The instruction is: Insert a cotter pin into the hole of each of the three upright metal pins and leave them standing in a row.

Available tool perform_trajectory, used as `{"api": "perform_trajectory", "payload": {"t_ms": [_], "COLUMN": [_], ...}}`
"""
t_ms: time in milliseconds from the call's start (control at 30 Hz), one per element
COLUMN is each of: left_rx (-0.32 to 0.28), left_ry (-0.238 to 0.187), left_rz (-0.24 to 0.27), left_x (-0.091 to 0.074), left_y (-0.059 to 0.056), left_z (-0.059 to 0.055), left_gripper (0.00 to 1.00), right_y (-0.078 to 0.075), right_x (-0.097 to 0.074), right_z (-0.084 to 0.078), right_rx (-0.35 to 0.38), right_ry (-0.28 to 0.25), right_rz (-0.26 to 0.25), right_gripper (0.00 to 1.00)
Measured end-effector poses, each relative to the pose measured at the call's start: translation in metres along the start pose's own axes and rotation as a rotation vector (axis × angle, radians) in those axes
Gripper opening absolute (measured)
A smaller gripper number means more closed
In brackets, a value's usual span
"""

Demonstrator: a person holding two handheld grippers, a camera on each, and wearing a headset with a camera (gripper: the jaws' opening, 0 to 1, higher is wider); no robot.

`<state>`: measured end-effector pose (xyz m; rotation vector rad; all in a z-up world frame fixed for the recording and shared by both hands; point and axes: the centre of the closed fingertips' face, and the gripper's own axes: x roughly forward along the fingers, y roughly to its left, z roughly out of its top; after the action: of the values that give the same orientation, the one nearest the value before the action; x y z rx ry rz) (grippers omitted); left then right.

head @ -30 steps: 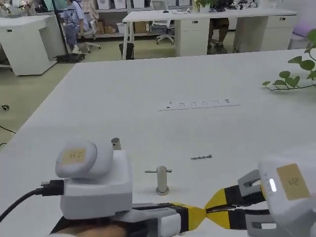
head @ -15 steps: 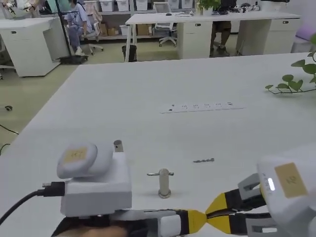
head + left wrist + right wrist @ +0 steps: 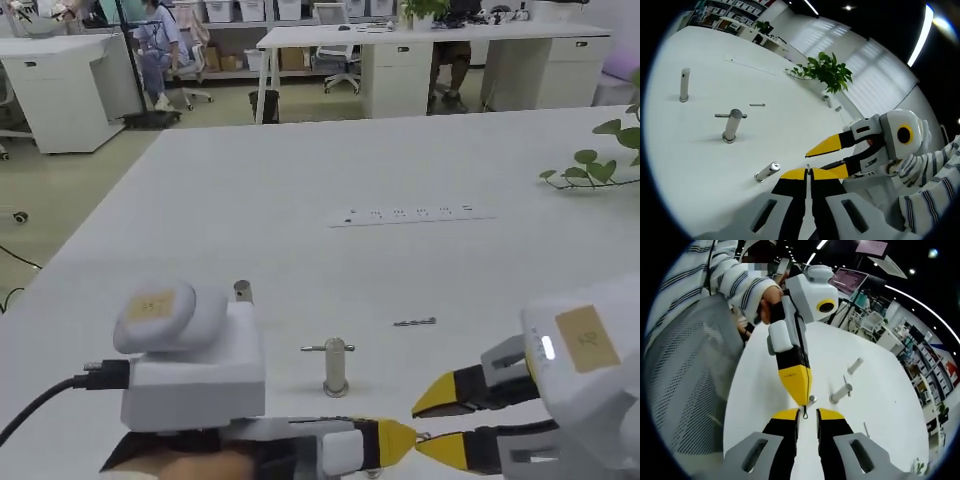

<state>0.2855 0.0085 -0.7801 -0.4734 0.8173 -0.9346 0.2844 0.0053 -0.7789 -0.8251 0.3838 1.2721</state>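
Observation:
My left gripper point(image 3: 808, 174) is shut on a thin cotter pin point(image 3: 808, 167) whose end pokes out past its tips. My right gripper point(image 3: 420, 428) faces it tip to tip, open, with the cotter pin's loop point(image 3: 805, 413) between its jaws. An upright metal pin point(image 3: 335, 366) with a cotter pin through its hole stands just beyond the grippers. A second upright pin point(image 3: 242, 291) stands bare behind the left gripper. A third metal pin point(image 3: 767, 171) lies on its side close to the left gripper's tips. A loose cotter pin point(image 3: 414, 322) lies on the table to the right.
The white table point(image 3: 400, 170) holds a flush power-socket strip point(image 3: 410, 213) further back and plant leaves point(image 3: 590, 165) at the right edge. Desks, chairs and seated people are across the room behind.
The right gripper's jaws have opened; they were together a second ago. The left gripper still holds the cotter pin. The head camera shifted slightly.

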Motion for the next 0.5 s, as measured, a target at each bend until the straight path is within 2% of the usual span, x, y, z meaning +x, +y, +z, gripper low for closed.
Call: {"api": "perform_trajectory", "payload": {"t_ms": [100, 167, 267, 333, 433, 500], "left_rx": [0.044, 0.076, 0.133, 0.202, 0.234, 0.286], "left_ry": [0.003, 0.014, 0.009, 0.008, 0.024, 0.037], "left_rz": [0.007, 0.019, 0.008, 0.006, 0.000, -0.012], "left_x": [-0.001, -0.002, -0.003, -0.004, -0.005, -0.005], "left_y": [0.001, 0.003, 0.001, 0.001, 0.000, -0.001], "left_z": [0.000, -0.001, 0.000, 0.002, 0.000, -0.002], "left_gripper": [0.00, 0.00, 0.00, 0.00, 0.00, 0.00], "right_y": [-0.001, 0.003, 0.003, 0.004, 0.007, 0.010], "right_x": [-0.002, -0.002, -0.004, -0.005, -0.005, -0.005], "right_z": [-0.004, -0.007, -0.011, -0.013, -0.014, -0.014], "right_rx": [0.038, 0.103, 0.128, 0.146, 0.172, 0.178], "right_ry": [-0.005, -0.003, -0.008, -0.006, -0.010, -0.009], "right_rz": [0.009, 0.034, 0.052, 0.068, 0.086, 0.095], "right_gripper": [0.19, 0.24, 0.27, 0.27, 0.27, 0.27]}}
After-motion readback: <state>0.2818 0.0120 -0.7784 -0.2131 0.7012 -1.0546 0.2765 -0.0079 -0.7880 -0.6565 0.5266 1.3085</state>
